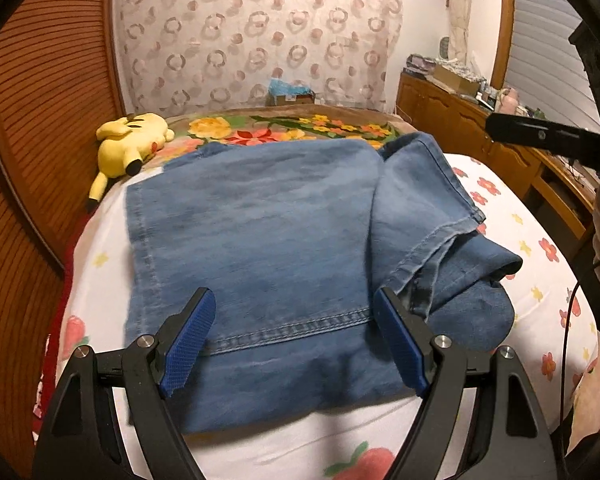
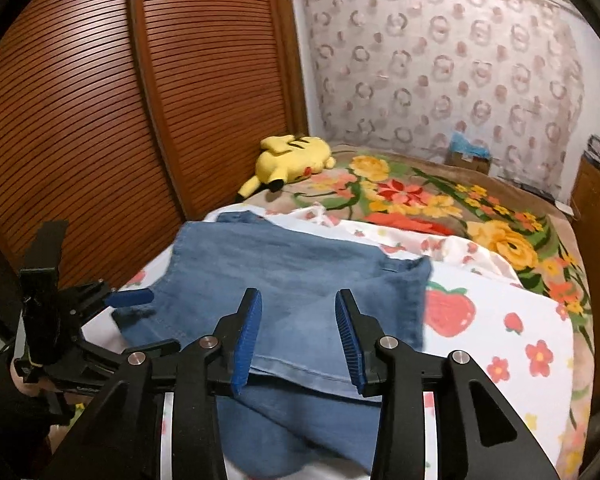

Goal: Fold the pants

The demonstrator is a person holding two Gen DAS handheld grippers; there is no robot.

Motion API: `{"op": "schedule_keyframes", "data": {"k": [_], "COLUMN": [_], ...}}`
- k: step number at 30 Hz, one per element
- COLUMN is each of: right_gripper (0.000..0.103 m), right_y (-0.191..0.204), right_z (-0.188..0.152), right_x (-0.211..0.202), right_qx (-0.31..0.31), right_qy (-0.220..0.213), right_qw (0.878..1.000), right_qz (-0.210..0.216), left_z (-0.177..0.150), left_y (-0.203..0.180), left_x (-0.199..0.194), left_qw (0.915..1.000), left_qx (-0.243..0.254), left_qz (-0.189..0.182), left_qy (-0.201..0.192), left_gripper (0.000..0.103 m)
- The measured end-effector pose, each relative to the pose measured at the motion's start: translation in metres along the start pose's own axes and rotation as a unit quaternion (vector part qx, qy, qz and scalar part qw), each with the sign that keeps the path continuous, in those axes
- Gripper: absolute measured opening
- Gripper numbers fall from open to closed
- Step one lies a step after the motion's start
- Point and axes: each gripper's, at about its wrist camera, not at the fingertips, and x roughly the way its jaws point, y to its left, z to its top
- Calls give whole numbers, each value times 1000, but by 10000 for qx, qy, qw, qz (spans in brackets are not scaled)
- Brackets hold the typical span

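Blue denim pants (image 1: 260,232) lie folded on the bed, with a leg hem lying over the near edge and a looser fold bunched at the right (image 1: 452,264). My left gripper (image 1: 294,308) is open just above the near hem, holding nothing. In the right wrist view the pants (image 2: 300,280) lie ahead and under my right gripper (image 2: 298,306), which is open and empty over the near hem. The left gripper (image 2: 128,298) shows at the pants' left edge, its blue pad beside the denim.
The bed has a white strawberry-and-flower sheet (image 1: 540,248) and a floral blanket (image 2: 420,196) beyond. A yellow plush toy (image 1: 128,140) lies at the far left by the slatted wooden wardrobe (image 2: 80,120). A wooden dresser (image 1: 460,120) stands right of the bed.
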Motion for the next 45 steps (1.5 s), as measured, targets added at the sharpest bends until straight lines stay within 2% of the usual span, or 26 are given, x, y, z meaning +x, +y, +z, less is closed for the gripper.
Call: {"op": "schedule_keyframes", "data": {"k": [8, 15, 28, 35, 36, 37, 39, 41, 43, 45], "right_gripper": [40, 41, 41, 41, 40, 32, 29, 19, 13, 10], "right_y": [-2, -15, -22, -29, -29, -29, -29, -28, -28, -30], "right_z": [-2, -5, -2, -6, -6, -5, -7, -12, -14, -17], "right_x": [22, 44, 58, 66, 66, 66, 64, 63, 59, 52], "right_qx": [161, 418, 735, 906, 920, 921, 884, 846, 829, 846], "right_qy": [216, 467, 791, 858, 844, 828, 819, 811, 711, 566], "right_qw": [9989, 9968, 9935, 9918, 9918, 9921, 9925, 9930, 9938, 9946], "right_qz": [-391, -496, -355, -289, -255, -210, -187, -157, -218, -186], "left_z": [8, 11, 4, 7, 7, 7, 8, 8, 9, 8], "left_y": [-17, -34, -39, -32, -33, -34, -35, -34, -33, -35], "left_x": [8, 4, 35, 37, 37, 38, 39, 39, 40, 39], "left_qw": [9997, 9988, 9976, 9974, 9972, 9971, 9972, 9971, 9970, 9966], "left_qx": [131, 253, 310, 86, 95, 108, 104, 52, 57, 86], "left_qz": [-219, -426, -457, -640, -663, -682, -667, -677, -704, -751], "left_qy": [37, 0, 409, 322, 319, 323, 336, 330, 322, 320], "left_gripper": [82, 82, 82, 80, 77, 75, 71, 69, 63, 50]}}
